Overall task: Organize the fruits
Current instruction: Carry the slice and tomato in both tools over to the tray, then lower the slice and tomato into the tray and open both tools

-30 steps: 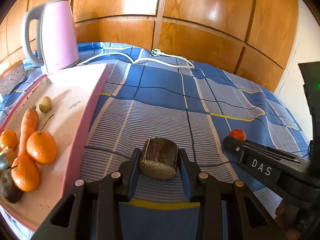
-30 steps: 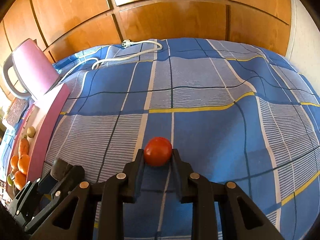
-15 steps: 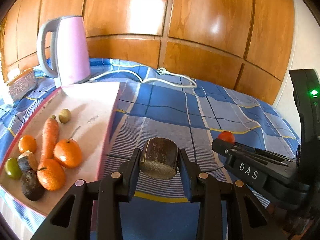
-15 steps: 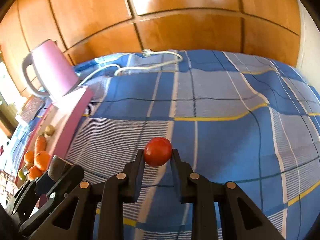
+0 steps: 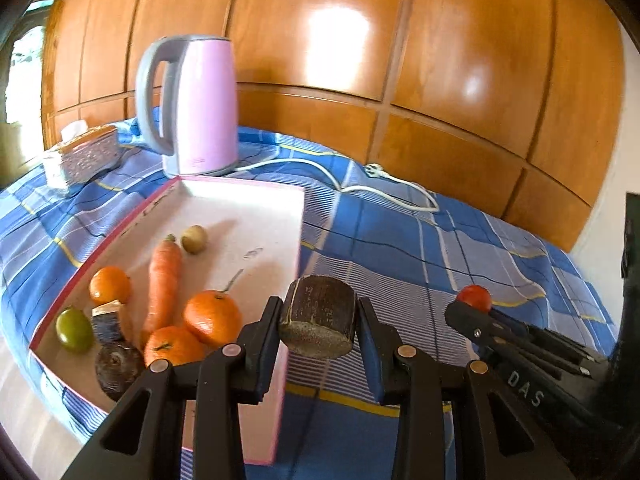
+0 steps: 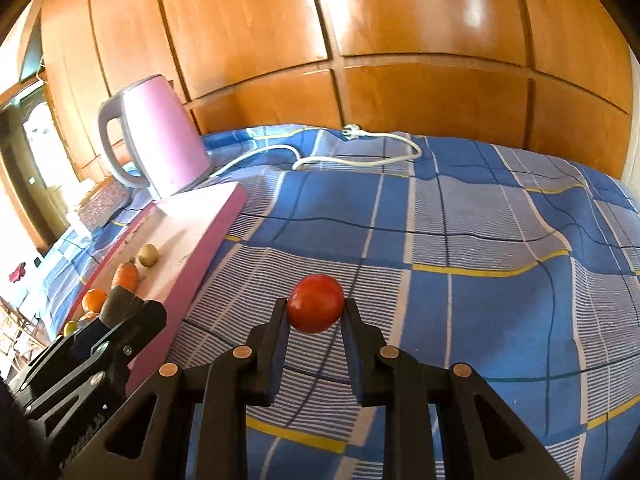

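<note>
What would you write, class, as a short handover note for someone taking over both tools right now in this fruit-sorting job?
Left tool: shut on a dark brown chunk, held in the air near the pink tray's right wall.
Right tool: shut on a small tomato, held above the blue checked cloth, right of the tray.
In the tray: three oranges, a carrot, a green fruit, a small brownish fruit and two dark pieces.
Done: those pieces are in the tray.
Left: probably set the chunk and the tomato in the tray too.
</note>
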